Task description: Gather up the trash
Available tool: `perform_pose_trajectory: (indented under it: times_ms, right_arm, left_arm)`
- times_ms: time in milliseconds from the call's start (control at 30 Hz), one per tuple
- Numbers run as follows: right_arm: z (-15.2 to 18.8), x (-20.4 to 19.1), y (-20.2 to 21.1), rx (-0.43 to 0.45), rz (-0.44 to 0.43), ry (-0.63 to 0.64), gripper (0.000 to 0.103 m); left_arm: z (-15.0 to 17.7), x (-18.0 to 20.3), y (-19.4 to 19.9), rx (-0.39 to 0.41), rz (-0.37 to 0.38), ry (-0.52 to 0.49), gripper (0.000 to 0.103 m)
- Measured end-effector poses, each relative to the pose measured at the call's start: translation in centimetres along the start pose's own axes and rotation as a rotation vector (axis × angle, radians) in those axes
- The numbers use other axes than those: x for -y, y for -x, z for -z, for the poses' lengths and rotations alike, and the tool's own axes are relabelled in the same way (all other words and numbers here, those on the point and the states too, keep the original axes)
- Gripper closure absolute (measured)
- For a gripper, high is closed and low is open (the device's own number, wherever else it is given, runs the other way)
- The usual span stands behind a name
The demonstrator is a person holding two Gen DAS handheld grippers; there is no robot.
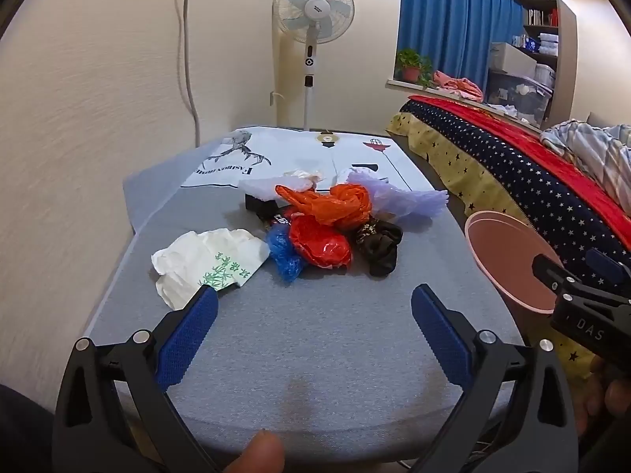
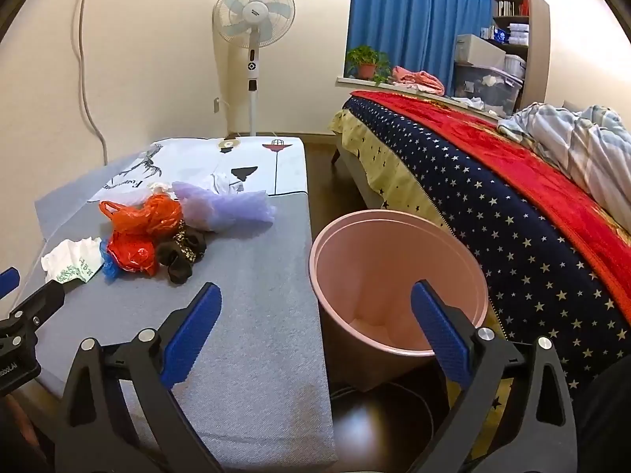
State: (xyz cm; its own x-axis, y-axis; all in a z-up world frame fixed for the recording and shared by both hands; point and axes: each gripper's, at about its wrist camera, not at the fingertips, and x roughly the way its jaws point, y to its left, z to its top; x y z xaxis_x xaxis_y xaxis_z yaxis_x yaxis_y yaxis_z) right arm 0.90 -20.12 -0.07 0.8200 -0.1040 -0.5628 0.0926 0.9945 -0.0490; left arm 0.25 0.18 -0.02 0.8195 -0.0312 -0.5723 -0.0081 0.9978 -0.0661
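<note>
Barely begun: trash pile point(image 1: 315, 228) sits mid-frame on grey table point(image 1: 315, 335), pink bin point(image 2: 394, 276) lower centre holds something pale. Left gripper point(image 1: 314, 307) and right gripper point(image 2: 315, 305) gape wide, empty.

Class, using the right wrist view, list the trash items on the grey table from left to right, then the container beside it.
White printed bag → blue bag → red bag → black bag → pale purple bag → pink bin. The orange bag overlaps others, so it is omitted.
</note>
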Motion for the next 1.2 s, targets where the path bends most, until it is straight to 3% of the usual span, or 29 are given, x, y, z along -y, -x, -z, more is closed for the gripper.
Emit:
perform_pose_trajectory:
  times_ms: [1200]
  right_arm:
    - [-0.07,-0.32,0.34,0.005,-0.012,0.014,0.008]
  left_arm:
    - [-0.16,0.07,0.24,0.012,0.004,-0.003,0.008]
